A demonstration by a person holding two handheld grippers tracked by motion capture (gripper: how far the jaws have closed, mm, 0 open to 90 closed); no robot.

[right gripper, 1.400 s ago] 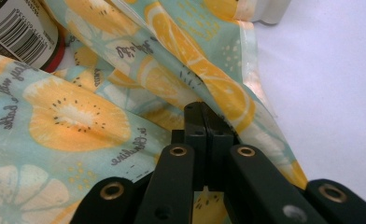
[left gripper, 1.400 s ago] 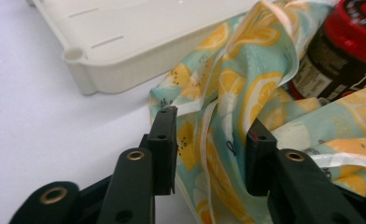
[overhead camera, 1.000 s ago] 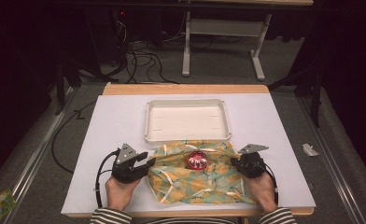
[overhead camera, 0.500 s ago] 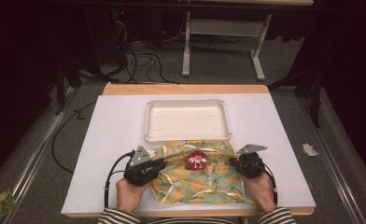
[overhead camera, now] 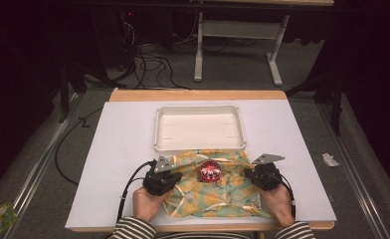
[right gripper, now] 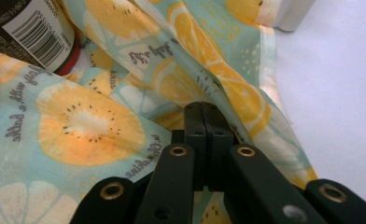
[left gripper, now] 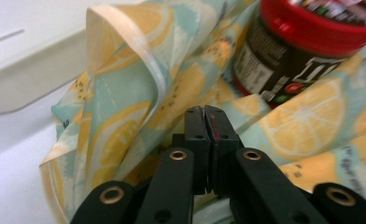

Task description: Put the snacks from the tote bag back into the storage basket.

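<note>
Dark floor with trailing cables surrounds a white counter (overhead camera: 118,164) carrying an empty white tray (overhead camera: 199,127). Nearer the person, a lemon-print cloth (overhead camera: 218,194) lies rumpled, touching the tray's near rim. The left gripper (overhead camera: 169,175) sits at the cloth's left edge; its fingers (left gripper: 195,126) have just been closing and now stand pressed together, with a fold of cloth rising just beyond their tips, apparently pinched. The right gripper (overhead camera: 252,175) sits at the cloth's right edge, its fingers (right gripper: 196,122) likewise together on the fabric. A red-lidded jar (overhead camera: 210,171) stands on the cloth between the two sets of fingers, just beyond the left tips and farther from the right.
</note>
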